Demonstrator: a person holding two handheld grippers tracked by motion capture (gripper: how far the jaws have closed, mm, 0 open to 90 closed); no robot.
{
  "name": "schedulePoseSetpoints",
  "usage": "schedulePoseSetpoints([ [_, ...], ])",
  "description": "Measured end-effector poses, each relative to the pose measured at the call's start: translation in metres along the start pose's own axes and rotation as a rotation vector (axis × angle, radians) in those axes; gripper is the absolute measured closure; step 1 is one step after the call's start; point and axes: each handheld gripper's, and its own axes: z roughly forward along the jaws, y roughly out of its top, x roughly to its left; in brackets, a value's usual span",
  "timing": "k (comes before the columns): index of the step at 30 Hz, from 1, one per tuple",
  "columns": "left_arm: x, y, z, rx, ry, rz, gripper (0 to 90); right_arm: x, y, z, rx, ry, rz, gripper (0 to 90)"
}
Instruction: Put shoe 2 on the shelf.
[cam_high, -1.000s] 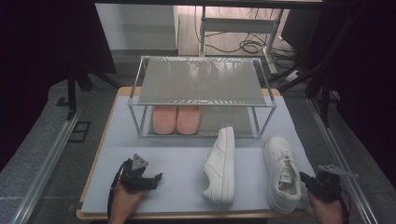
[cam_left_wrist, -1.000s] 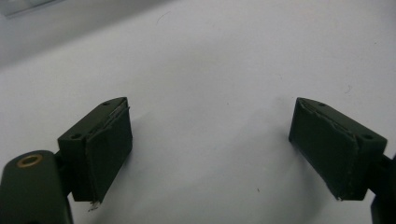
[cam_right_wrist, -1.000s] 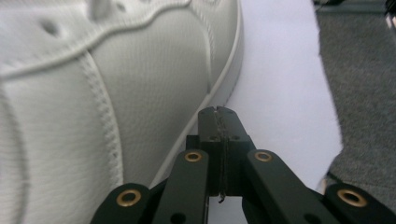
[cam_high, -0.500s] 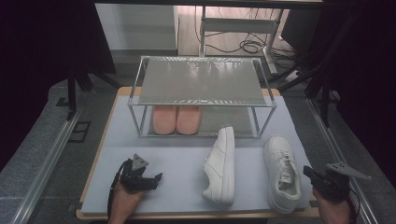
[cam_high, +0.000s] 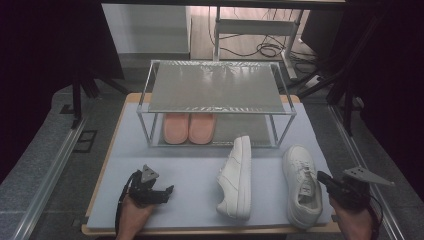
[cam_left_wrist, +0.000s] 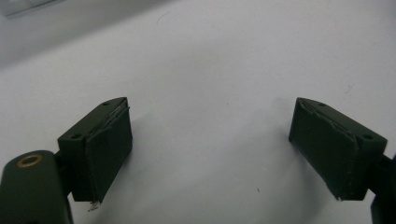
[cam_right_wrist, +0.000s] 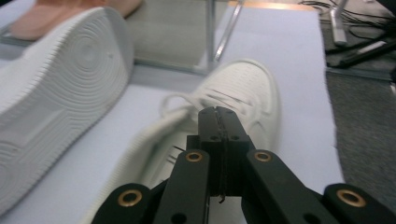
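A white sneaker (cam_high: 301, 185) stands upright on the pale mat at the front right. Its mate (cam_high: 236, 177) lies on its side in the middle, sole (cam_right_wrist: 60, 93) turned towards the right gripper view. My right gripper (cam_high: 322, 177) hovers just right of the upright sneaker's heel, shut with nothing between its pads (cam_right_wrist: 219, 116), and points along the sneaker (cam_right_wrist: 243, 88). My left gripper (cam_high: 167, 192) rests low at the front left. It is open over bare mat (cam_left_wrist: 210, 149), well left of the sneakers.
A metal two-level rack (cam_high: 215, 87) stands at the back of the mat, with a pair of pink slippers (cam_high: 189, 128) on its lower level. The table's front edge (cam_high: 200, 232) runs just below both hands. Dark stands and cables lie beyond the table.
My right gripper has risen a little and drifted right, off the side of the upright sneaker, staying shut. The left gripper and both sneakers have not moved.
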Motion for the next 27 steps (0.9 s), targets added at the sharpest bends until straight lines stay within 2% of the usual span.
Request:
schedulePoseSetpoints([
  [9, 0.000, 0.000, 0.000, 0.000, -0.001, 0.000, 13.3, 0.019, 0.005, 0.010, 0.005, 0.056, -0.034, 90.0],
  [13, 0.000, 0.000, 0.000, 0.000, -0.001, 0.001, 13.1, 0.026, 0.007, 0.012, 0.002, 0.068, -0.039, 90.0],
  [15, 0.000, 0.000, 0.000, 0.000, -0.001, 0.001, 13.1, 0.031, 0.008, 0.014, 0.008, 0.055, -0.064, 90.0],
  [18, 0.000, 0.000, 0.000, 0.000, -0.001, 0.001, 13.1, 0.037, 0.009, 0.015, 0.009, 0.082, -0.065, 90.0],
  [27, 0.000, 0.000, 0.000, -0.001, -0.001, 0.000, 13.1, 0.055, 0.015, 0.022, 0.021, 0.123, -0.090, 90.0],
])
